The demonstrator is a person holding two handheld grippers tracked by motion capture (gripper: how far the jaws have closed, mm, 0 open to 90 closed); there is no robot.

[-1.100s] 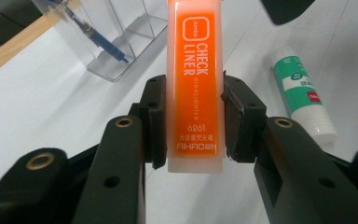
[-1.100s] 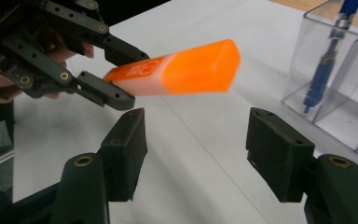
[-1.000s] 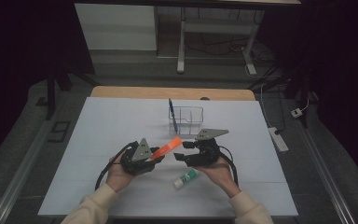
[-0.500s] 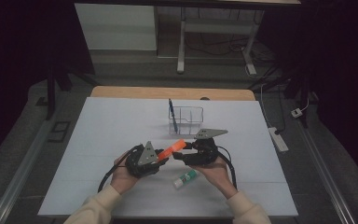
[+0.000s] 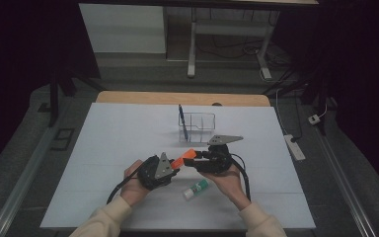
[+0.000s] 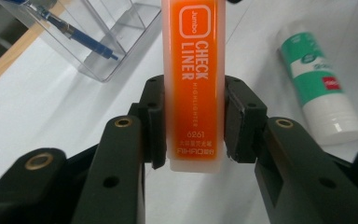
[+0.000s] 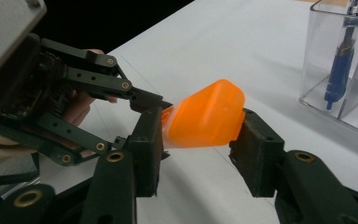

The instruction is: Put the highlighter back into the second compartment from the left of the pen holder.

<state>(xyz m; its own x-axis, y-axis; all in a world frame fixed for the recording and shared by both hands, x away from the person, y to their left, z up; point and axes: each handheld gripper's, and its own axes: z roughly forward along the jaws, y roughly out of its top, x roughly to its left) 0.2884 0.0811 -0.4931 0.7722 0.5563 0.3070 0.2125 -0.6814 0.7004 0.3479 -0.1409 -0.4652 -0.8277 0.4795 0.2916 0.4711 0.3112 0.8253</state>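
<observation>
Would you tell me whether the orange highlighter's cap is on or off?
On. The cap covers the tip of the highlighter, between the right gripper's closing jaws.

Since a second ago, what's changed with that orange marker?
The right gripper has just been closing its jaws around the orange highlighter's cap, the two grippers drawing together. The left gripper stays clamped on the highlighter. Glue stick, pen and clear organiser unmoved.

The highlighter (image 5: 182, 157) hung above the counter (image 5: 108, 133) between the left tool (image 5: 176, 164) and the right tool (image 5: 193, 160), the glue stick (image 5: 196, 188) lay on the counter just before them, and behind them stood the organizer (image 5: 200, 127) with a pen (image 5: 182, 121) apparently in its left compartment.
</observation>
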